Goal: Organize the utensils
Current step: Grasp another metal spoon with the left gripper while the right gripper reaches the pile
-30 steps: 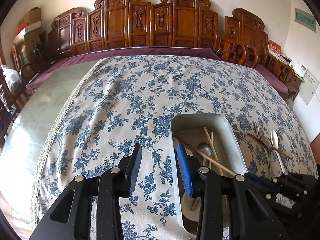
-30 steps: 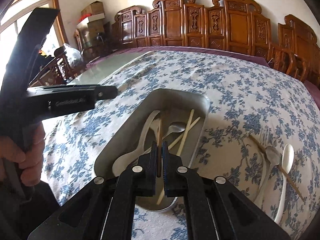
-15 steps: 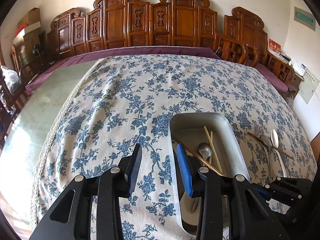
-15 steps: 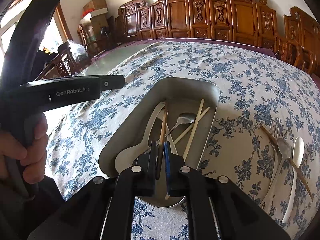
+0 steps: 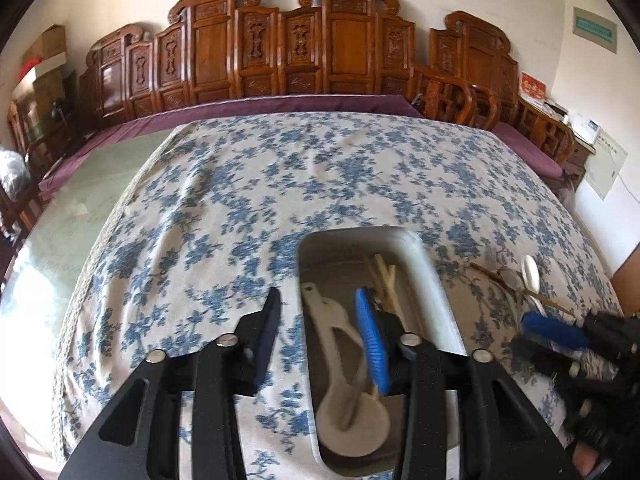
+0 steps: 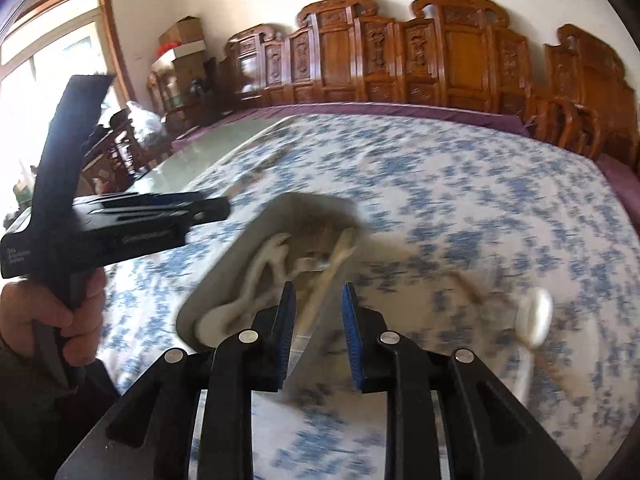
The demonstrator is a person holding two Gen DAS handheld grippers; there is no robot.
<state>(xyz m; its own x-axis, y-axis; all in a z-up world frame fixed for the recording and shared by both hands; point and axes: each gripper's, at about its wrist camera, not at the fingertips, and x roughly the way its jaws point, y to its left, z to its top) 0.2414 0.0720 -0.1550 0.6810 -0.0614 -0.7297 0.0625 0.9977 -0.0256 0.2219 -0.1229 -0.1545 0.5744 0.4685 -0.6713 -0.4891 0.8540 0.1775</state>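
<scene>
My right wrist view is smeared by motion blur, so the things ahead of my right gripper (image 6: 318,320) are hard to tell apart. Its blue-padded jaws have just been opening and now stand spread with nothing pinched; pale chopsticks (image 6: 336,264) lie in line with the gap, beyond the tips, inside the grey rectangular metal tray (image 6: 224,280). Whether the pads still brush them I cannot tell.

In the left wrist view my left gripper (image 5: 318,328) also has its jaws spread, having just widened, and holds nothing. Its right finger (image 5: 372,344) hangs over the tray's near end and covers part of the white ceramic soup spoons (image 5: 344,396) lying there; its left finger is over bare cloth just beside the tray's left wall. Further along the tray the chopsticks lie lengthwise. The tray's near edge is cut off by the gripper body.

To the right of the tray, loose on the cloth, lie a white ceramic spoon (image 5: 532,276), a metal spoon (image 5: 510,276) and a thin wooden stick (image 5: 492,276), all blurred; the right gripper's tips hide their near ends.

The table (image 5: 280,184) wears a white cloth with blue flowers over a purple cover. Carved wooden chairs (image 5: 340,52) line the far wall. A hand (image 6: 52,316) grips the left tool.
</scene>
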